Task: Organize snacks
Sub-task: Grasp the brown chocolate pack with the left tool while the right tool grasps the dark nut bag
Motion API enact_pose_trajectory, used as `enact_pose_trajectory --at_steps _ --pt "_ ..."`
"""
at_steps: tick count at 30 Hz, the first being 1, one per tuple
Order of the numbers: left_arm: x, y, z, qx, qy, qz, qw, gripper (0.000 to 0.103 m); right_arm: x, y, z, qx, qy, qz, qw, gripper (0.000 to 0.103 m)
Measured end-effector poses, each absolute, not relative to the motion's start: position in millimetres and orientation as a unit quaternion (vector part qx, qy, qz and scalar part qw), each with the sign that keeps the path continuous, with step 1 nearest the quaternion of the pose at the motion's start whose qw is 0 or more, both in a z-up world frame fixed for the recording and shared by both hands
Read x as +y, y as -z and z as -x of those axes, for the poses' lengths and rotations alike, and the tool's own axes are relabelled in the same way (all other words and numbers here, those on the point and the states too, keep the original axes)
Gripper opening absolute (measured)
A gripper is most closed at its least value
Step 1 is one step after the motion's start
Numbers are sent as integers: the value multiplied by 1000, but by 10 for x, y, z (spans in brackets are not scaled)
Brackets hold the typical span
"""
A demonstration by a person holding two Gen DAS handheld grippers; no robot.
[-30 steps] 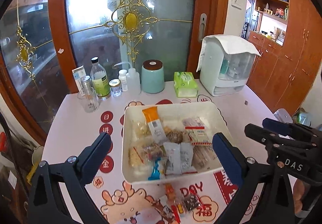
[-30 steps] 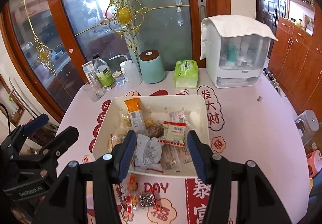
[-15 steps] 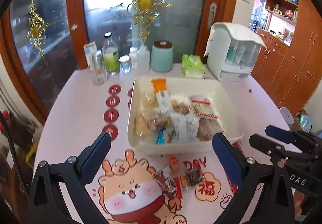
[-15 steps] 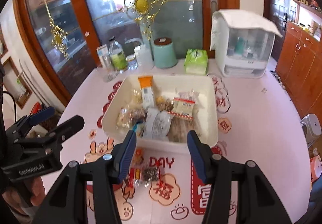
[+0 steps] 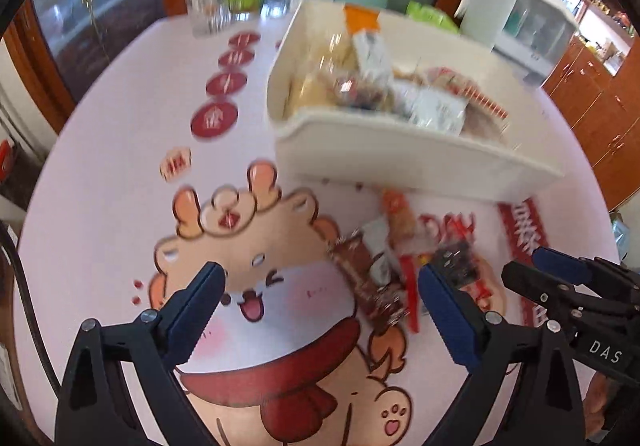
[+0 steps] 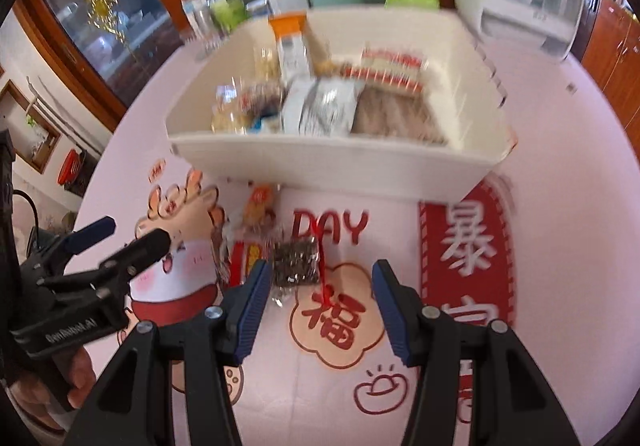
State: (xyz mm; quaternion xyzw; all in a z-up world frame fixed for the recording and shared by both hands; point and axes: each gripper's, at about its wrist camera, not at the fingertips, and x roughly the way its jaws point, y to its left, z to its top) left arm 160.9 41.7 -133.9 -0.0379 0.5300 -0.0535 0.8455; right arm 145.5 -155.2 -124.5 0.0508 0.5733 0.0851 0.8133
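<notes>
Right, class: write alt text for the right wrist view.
The right gripper, open, hangs above a dark snack packet among loose snacks on a cartoon-printed tablecloth, in front of a white bin filled with snacks.

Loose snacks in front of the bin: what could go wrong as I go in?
The loose snacks overlap in a tight pile, so the open right tongs could catch two packets. The left tongs, also open, are aimed at the same pile and may collide. The white bin wall stands close behind.
</notes>
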Motion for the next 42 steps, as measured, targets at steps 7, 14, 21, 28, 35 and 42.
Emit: enact_pose_trajectory --at_steps 7,14,21,28,35,42 --pt "528 1604 -1646 552 43 52 831 96 -1411 1602 -1582 600 -97 -49 792 53" --pt "544 1714 -1735 565 47 60 822 95 -1283 1809 -1682 617 -103 -42 779 53" --pt "429 1811 -1854 576 59 61 813 95 -1290 1797 -1634 599 -88 -25 795 43" --pt "273 1927 -1944 587 55 44 807 92 -1503 1790 -1491 594 -67 -49 800 43" --pt "137 1920 -1988 572 55 -6 819 51 -1533 1804 -1444 592 -62 -63 801 43" --pt "182 1893 -1945 568 78 7 819 32 -1572 1790 -1404 592 -60 -68 801 43"
